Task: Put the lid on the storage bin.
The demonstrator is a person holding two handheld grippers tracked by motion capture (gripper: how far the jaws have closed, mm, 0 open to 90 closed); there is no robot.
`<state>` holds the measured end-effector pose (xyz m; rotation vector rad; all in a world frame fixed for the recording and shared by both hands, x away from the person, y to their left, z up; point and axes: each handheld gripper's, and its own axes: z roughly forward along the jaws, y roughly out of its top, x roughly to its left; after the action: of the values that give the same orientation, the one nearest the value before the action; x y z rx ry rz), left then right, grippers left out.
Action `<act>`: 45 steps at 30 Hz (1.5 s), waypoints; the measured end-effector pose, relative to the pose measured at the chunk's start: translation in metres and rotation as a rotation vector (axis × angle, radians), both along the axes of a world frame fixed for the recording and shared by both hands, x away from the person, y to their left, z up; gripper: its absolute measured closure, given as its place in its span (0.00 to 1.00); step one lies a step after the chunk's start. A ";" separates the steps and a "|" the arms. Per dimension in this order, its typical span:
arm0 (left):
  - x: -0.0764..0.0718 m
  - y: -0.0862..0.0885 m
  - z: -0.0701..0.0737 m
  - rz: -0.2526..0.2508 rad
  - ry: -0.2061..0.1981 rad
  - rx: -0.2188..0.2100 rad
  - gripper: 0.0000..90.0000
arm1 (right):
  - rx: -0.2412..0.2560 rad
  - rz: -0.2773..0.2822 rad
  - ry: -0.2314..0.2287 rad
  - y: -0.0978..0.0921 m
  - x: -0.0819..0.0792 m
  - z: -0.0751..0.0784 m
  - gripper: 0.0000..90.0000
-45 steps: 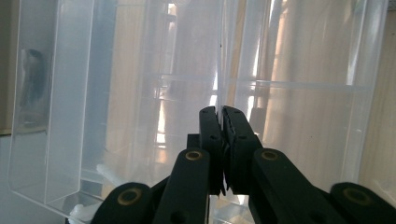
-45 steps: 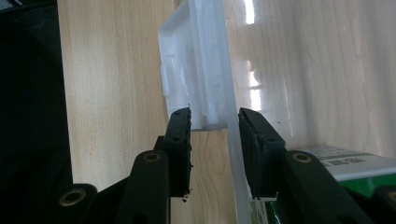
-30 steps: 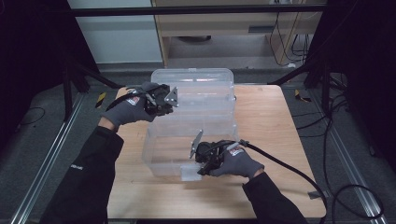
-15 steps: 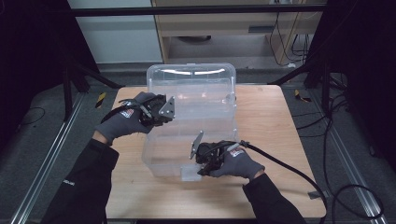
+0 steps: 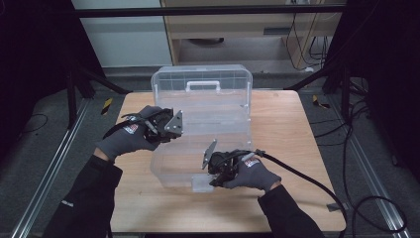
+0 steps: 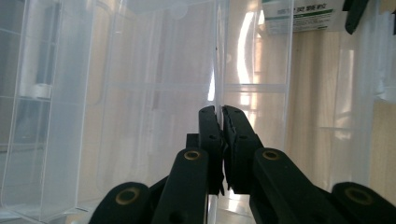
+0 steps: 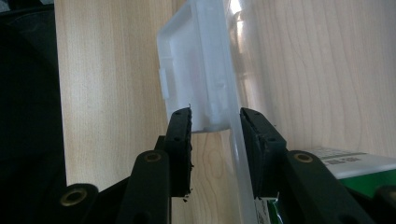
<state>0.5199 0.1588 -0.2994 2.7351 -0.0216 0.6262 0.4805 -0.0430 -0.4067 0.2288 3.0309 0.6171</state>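
1. Low centre of the high view, the right tongs (image 5: 214,171) stand at the near edge of the clear box (image 5: 203,144). In the right gripper view the jaws sit apart on either side of the white latch (image 7: 198,79) and the thin front wall, not yet pinching. To do this step well, I judge they should close squarely on the wall beside the latch and hold the base down flat.
2. Mid left of the high view, the left tongs (image 5: 166,126) are clamped on the lid (image 5: 200,91). The left gripper view shows the jaws pressed together on a thin clear edge (image 6: 215,70). The lift should follow the hinge arc, as a straight pull would likely drag the box.
3. The box lies mid tabletop (image 5: 287,129), lid raised toward the top of the frame, handle (image 5: 202,84) uppermost.
4. Bare wood lies at the right and lower frame. The far edge is close behind the lid, so swing room there looks tight. A cable (image 5: 307,176) trails lower right.
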 end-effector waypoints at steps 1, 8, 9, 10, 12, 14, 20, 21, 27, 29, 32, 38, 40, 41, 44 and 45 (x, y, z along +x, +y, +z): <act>-0.001 0.000 -0.001 0.005 0.006 -0.006 0.96 | 0.001 -0.002 0.000 0.000 0.000 0.000 0.73; -0.007 0.000 -0.003 0.002 0.022 0.004 0.95 | 0.009 0.006 -0.015 -0.001 -0.002 0.000 0.72; -0.008 0.000 -0.004 0.002 0.025 0.003 0.95 | 0.011 0.004 -0.020 -0.001 -0.002 0.000 0.72; -0.009 0.000 -0.005 0.001 0.035 -0.001 0.95 | 0.012 0.001 -0.022 -0.001 -0.002 0.000 0.72; -0.010 0.000 -0.005 -0.004 0.032 0.003 0.94 | 0.014 0.000 -0.025 -0.001 -0.003 0.000 0.72; -0.011 0.001 -0.006 0.001 0.035 -0.001 0.94 | 0.016 0.001 -0.029 -0.002 -0.003 0.000 0.72; -0.012 0.001 -0.007 0.007 0.039 -0.008 0.93 | 0.048 -0.019 -0.039 -0.005 -0.004 0.000 0.71; -0.012 0.001 -0.007 0.003 0.036 -0.004 0.93 | 0.061 -0.030 -0.042 -0.006 -0.005 0.001 0.71; -0.012 0.000 -0.007 0.012 0.040 -0.002 0.93 | 0.220 -0.094 -0.065 -0.026 -0.005 0.014 0.70; -0.012 0.000 -0.006 0.020 0.048 0.000 0.93 | 0.270 -0.117 -0.072 -0.035 -0.005 0.018 0.70; -0.011 0.000 -0.006 0.015 0.045 0.003 0.93 | 0.333 -0.162 -0.086 -0.048 -0.007 0.021 0.71; -0.011 0.000 -0.006 0.014 0.045 -0.002 0.93 | 0.426 -0.274 -0.133 -0.073 -0.012 0.025 0.80; -0.011 0.000 -0.007 0.009 0.048 -0.009 0.93 | 0.451 -0.304 -0.142 -0.082 -0.013 0.026 0.83; -0.011 0.000 -0.006 0.015 0.044 -0.003 0.93 | 0.457 -0.320 -0.151 -0.086 -0.015 0.026 0.85; -0.011 0.000 -0.007 0.012 0.049 -0.011 0.93 | 0.480 -0.355 -0.156 -0.098 -0.017 0.026 0.90; -0.011 0.000 -0.007 0.012 0.048 -0.011 0.93 | 0.485 -0.365 -0.158 -0.102 -0.018 0.026 0.91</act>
<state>0.5088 0.1586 -0.3063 2.7405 0.0098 0.5617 0.4625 -0.1446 -0.3803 0.6898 2.5442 1.2450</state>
